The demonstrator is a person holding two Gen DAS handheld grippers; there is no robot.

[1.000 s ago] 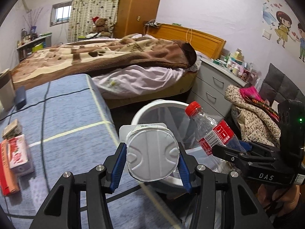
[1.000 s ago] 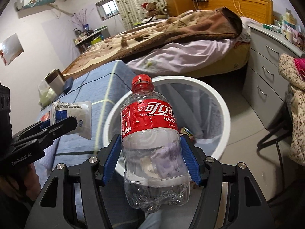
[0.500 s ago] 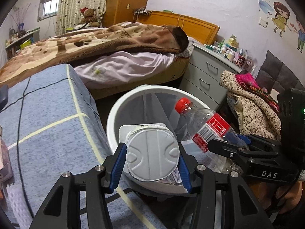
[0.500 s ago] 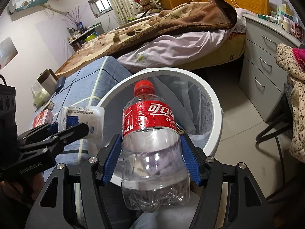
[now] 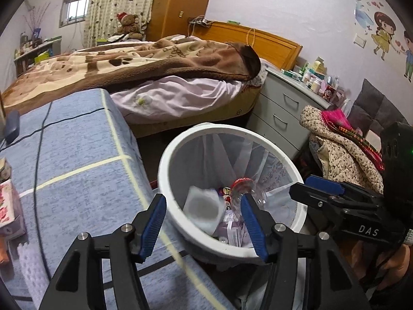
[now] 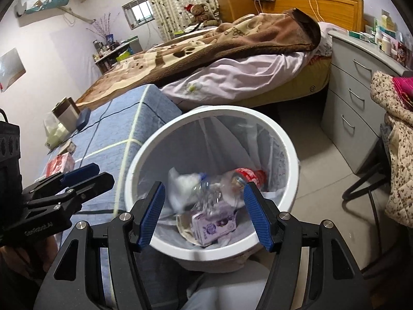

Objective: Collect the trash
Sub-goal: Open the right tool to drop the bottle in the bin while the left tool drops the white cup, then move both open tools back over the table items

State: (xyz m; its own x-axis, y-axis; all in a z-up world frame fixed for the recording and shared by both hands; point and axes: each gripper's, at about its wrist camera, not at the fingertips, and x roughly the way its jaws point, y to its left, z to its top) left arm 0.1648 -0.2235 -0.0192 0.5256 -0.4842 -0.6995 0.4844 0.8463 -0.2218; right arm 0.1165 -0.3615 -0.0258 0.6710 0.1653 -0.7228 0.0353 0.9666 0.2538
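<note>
A white bin (image 5: 165,175) with a clear liner stands beside the blue table, below both grippers. My left gripper (image 5: 202,197) hangs over its near rim; its jaws are opening and nothing is pressed between them. A blurred white cup (image 5: 204,208) drops inside the bin under it. My right gripper (image 6: 204,187) is open above the bin (image 6: 291,155), and the clear bottle (image 6: 229,182) with the red label tumbles in, blurred. A purple carton (image 6: 214,224) lies at the bottom.
The blue-covered table (image 5: 77,168) with a black cable and small boxes (image 5: 7,204) lies left of the bin. A bed (image 5: 155,72) stands behind it, grey drawers (image 5: 278,118) to the right, and a chair piled with clothes (image 5: 343,149).
The left gripper let go of the white cup and the right gripper let go of the bottle. Both now fall into the bin, and both pairs of jaws stand empty.
</note>
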